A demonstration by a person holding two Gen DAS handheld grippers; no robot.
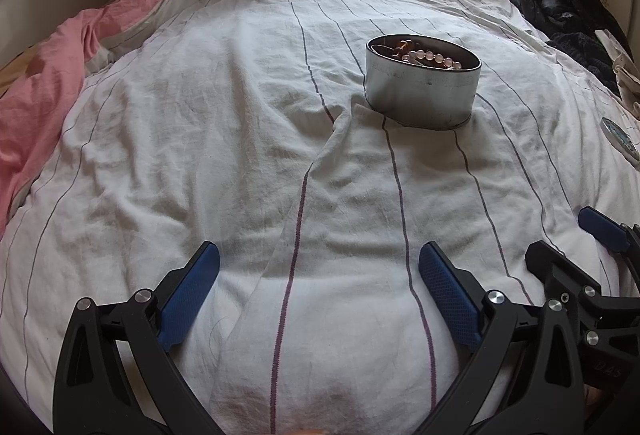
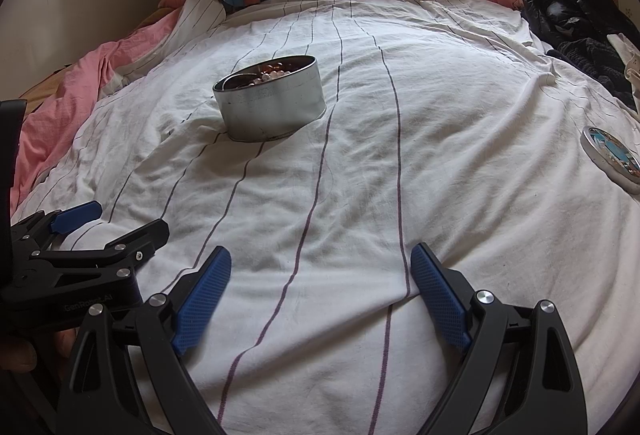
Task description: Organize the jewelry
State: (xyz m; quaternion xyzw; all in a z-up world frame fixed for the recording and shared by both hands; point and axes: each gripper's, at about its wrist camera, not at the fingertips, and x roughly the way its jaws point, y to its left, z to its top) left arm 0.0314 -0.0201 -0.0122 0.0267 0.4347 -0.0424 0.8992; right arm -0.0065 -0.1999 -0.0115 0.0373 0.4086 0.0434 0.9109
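The oval metal tin (image 1: 422, 91) sits on the bed's white striped sheet (image 1: 240, 115), well ahead of me, holding beaded bracelets (image 1: 430, 56) of pale pink and amber beads. My left gripper (image 1: 319, 289) hovers low over the sheet, jaws spread wide and empty. My right gripper (image 2: 321, 289) is just beside it, jaws likewise released. The tin's lid (image 2: 612, 157) lies far right, near dark clothing (image 2: 576, 23).

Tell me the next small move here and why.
Probably bring the right gripper toward the lid lying off to its right. The tin stands open with beads already inside, both grippers are open and empty, and the left gripper sits nearer the tin to steady it.
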